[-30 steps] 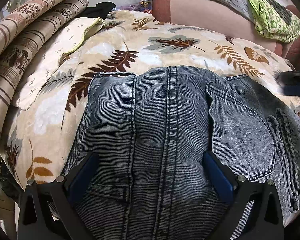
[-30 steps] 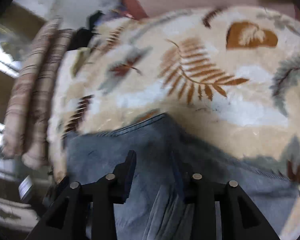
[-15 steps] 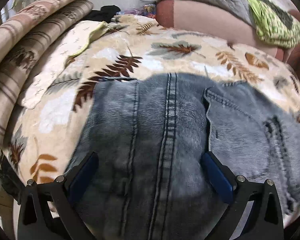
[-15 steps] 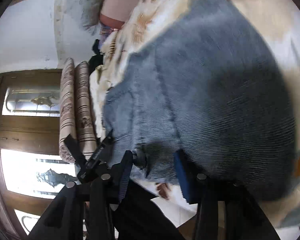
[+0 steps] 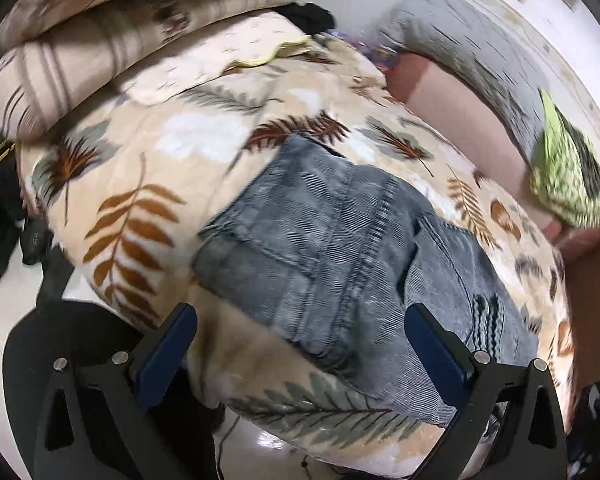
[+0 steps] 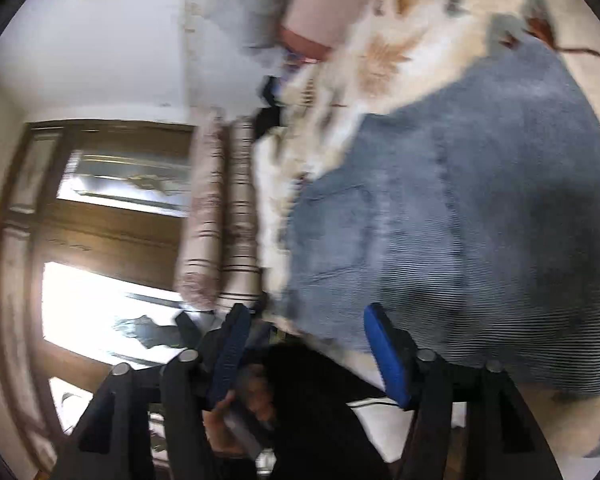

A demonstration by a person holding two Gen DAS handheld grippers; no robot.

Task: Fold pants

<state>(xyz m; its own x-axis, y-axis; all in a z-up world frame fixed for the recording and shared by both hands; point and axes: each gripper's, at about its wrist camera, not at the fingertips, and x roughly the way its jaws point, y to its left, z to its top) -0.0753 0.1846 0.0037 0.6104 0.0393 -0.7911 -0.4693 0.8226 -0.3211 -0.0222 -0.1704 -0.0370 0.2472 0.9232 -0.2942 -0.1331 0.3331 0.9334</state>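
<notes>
Lying diagonally across the blanket [image 5: 148, 184], folded jeans [image 5: 340, 248] face both gaping, empty tools.

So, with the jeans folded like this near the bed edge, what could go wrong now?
1. The folded jeans lie close to the edge of the leaf-print blanket; they may slide off.
2. Both tools, left and right, stand open and hold nothing, the right one having just opened, so the fold may spring loose.
</notes>
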